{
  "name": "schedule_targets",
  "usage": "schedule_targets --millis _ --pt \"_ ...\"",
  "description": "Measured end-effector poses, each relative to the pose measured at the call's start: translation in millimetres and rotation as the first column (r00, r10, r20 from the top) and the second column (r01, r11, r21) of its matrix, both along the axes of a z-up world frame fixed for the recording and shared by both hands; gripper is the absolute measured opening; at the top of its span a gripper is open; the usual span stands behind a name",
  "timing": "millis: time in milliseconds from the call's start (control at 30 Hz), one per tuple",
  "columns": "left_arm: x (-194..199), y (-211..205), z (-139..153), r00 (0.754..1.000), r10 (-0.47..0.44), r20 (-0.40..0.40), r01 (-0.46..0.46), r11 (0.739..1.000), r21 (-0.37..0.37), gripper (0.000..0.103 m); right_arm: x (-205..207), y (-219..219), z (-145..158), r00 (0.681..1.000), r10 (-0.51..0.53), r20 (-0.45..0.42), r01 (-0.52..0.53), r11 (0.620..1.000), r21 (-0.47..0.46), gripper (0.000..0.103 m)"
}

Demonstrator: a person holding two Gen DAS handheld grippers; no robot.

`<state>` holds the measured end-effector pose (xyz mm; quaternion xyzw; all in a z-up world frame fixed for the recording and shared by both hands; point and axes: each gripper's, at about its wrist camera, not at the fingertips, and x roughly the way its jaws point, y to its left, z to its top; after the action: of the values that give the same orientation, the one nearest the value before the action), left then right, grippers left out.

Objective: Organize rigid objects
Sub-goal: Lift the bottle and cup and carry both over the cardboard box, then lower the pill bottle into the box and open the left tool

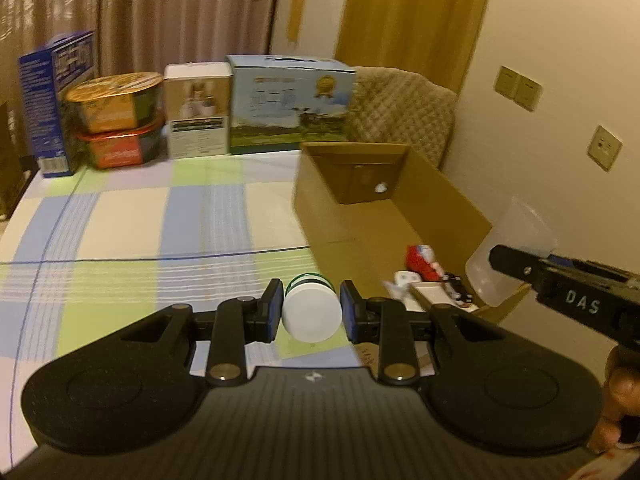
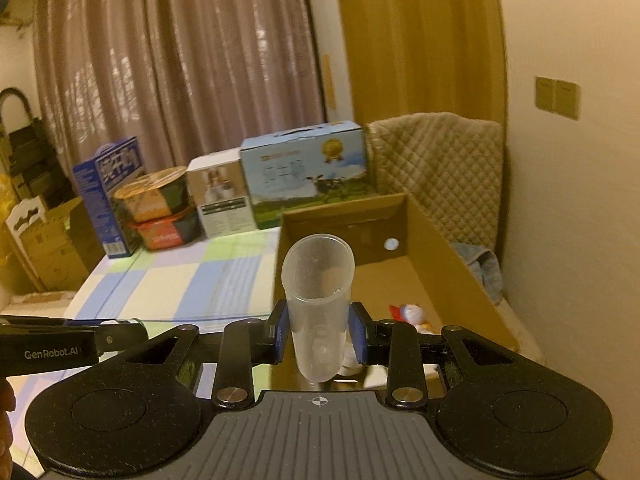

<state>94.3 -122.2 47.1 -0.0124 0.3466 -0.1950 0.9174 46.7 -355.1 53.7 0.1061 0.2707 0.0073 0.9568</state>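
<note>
Left gripper: fingers clamped on a white-capped jar, above the checked surface.
Right gripper: fingers grip a clear plastic cup, over the cardboard box.
Box contents: small items, too blurred to name.

Curtains, quilted chair, wall switches.

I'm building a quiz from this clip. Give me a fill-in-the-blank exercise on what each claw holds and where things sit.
1. The left claw grips a jar with a ____ lid.
2. The right claw holds a clear plastic ____.
3. The open cardboard box sits on a ____ tablecloth.

Missing words: white; cup; checked
</note>
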Motion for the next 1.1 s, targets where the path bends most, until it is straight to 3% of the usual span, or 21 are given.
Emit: schedule_targets --millis 433,1100 --pt "3 -59 3 0.994 -0.105 -0.001 0.105 0.994 -0.021 0.026 -16 -51 -5 0.996 -0.085 -0.019 0.085 0.996 0.018 0.029" --pt "21 -105 -9 0.985 -0.170 -0.023 0.170 0.985 -0.007 0.026 -2 -74 -15 0.993 -0.107 -0.041 0.109 0.994 0.030 0.029"
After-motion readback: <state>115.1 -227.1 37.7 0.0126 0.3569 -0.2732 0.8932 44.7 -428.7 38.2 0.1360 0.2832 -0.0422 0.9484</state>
